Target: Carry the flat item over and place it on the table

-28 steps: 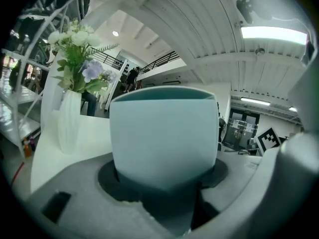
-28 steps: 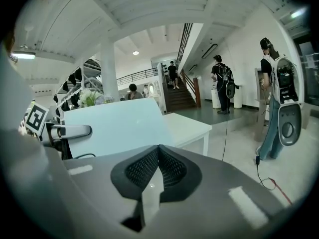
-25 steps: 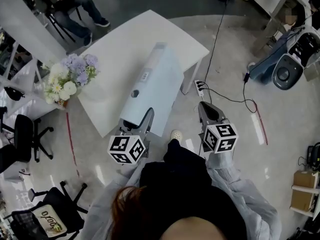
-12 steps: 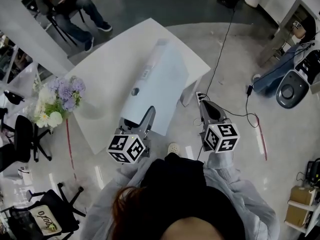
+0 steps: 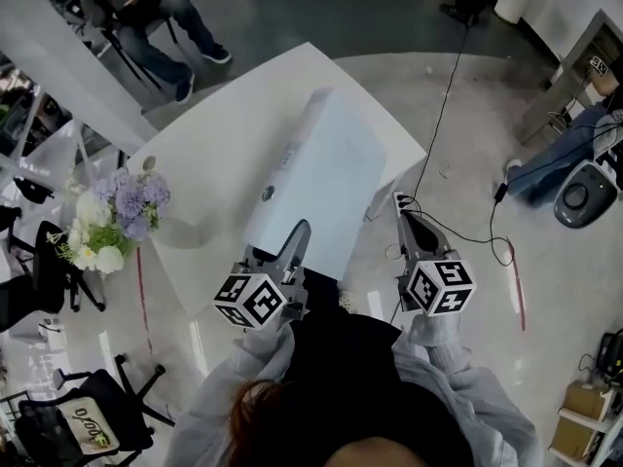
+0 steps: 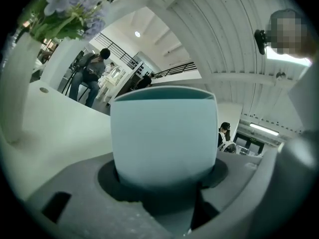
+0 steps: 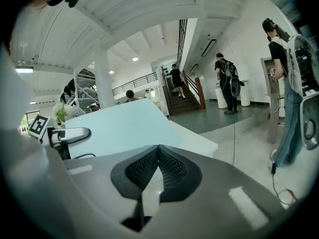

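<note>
Both left gripper [image 5: 296, 239] jaws pinch the flat panel [image 5: 331, 163] at its edge.

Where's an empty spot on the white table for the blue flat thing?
The table is bare between the flowers and the flat item, up to its far corner. The flowers' corner is crowded.

2 claws [image 5: 298, 233] [image 5: 408, 222], 1 flat blue panel [image 5: 326, 178], 1 white table [image 5: 214, 163], 1 bunch of flowers [image 5: 122, 212].
</note>
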A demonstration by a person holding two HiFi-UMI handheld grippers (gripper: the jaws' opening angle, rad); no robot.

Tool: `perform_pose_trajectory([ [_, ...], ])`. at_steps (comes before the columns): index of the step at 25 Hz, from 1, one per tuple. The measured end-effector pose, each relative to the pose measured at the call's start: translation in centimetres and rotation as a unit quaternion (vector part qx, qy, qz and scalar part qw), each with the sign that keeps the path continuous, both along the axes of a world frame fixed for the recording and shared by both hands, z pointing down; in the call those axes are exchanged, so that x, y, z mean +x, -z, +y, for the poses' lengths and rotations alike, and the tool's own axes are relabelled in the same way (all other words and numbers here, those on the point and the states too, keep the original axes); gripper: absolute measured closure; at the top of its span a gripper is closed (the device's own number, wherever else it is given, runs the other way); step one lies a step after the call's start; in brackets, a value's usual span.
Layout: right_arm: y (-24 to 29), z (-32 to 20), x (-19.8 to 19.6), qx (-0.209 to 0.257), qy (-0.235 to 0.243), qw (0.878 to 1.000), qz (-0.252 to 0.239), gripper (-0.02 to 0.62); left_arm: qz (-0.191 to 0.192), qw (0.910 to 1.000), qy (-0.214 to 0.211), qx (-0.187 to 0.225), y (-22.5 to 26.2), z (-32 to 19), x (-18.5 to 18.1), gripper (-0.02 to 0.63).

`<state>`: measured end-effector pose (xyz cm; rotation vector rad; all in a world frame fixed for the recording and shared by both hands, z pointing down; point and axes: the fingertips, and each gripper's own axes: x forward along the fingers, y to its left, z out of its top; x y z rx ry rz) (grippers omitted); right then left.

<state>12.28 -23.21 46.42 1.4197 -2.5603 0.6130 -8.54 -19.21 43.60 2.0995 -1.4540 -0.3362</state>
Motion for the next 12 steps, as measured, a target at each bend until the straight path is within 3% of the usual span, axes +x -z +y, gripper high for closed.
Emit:
perform_pose_trajectory([
  [12, 0.9, -10.5, -3.2, 0.000, 0.018, 1.000, 0.016, 0.584, 0.098, 0.9950, 0.009, -0.018, -0.9, -11.2, -2.1, 0.334],
])
